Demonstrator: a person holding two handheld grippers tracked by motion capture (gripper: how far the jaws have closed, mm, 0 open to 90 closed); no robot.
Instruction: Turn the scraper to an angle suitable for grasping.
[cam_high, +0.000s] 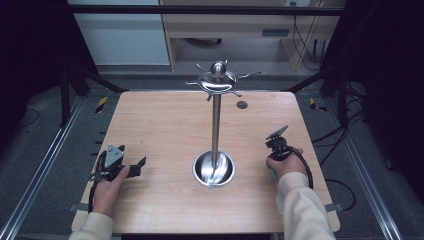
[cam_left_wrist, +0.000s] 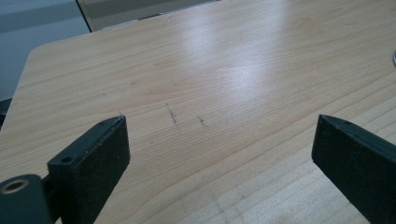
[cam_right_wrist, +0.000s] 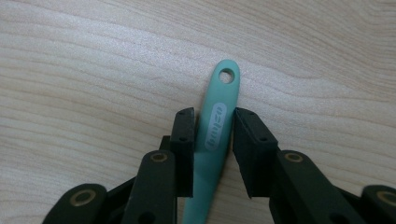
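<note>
In the right gripper view, a mint-green utensil handle (cam_right_wrist: 215, 135) lies flat on the pale wood-grain table (cam_right_wrist: 93, 70), its long axis running up the frame between the right gripper (cam_right_wrist: 214, 130) fingers. These bracket it closely, though I cannot tell whether they press it. The handle looks smooth, with a hanging hole at its upper end. The left gripper (cam_left_wrist: 219, 140) rests with fingers wide apart over bare table. A polished steel hook stand (cam_high: 216, 125) rises at centre.
</note>
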